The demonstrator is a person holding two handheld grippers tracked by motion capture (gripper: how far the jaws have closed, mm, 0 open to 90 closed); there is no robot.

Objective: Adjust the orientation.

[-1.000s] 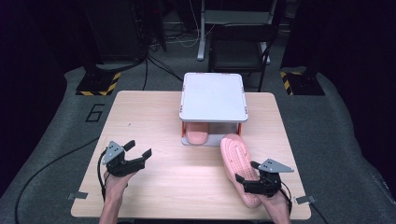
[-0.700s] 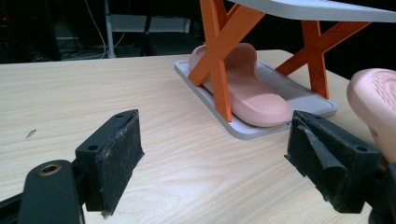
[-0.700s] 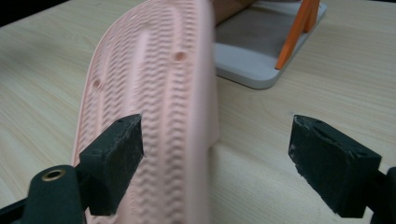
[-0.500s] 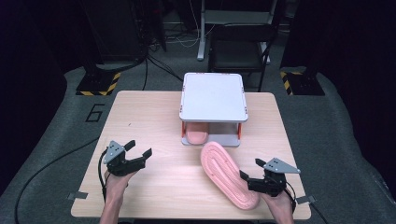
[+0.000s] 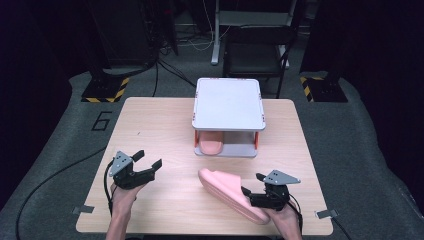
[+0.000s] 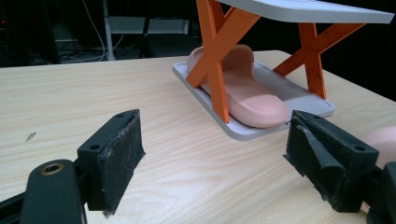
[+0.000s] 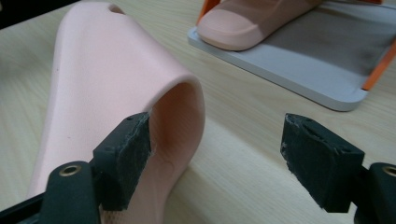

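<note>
Now lining up the second slipper for the rack.

Lower middle of the high view: the loose pink slipper (image 5: 232, 195) lies on the surface, toe aimed up-left. My right gripper (image 5: 255, 195) has its fingers spread beside its strap; they have just been closing, one pad (image 7: 126, 156) at the strap's edge, nothing clamped yet. My left gripper (image 5: 147, 165) hovers open and empty at lower left. Its mate (image 5: 211, 146) already sits on the rack (image 5: 229, 97). Next, I judge: pinch firmly, swing the toe toward the free slot.
</note>
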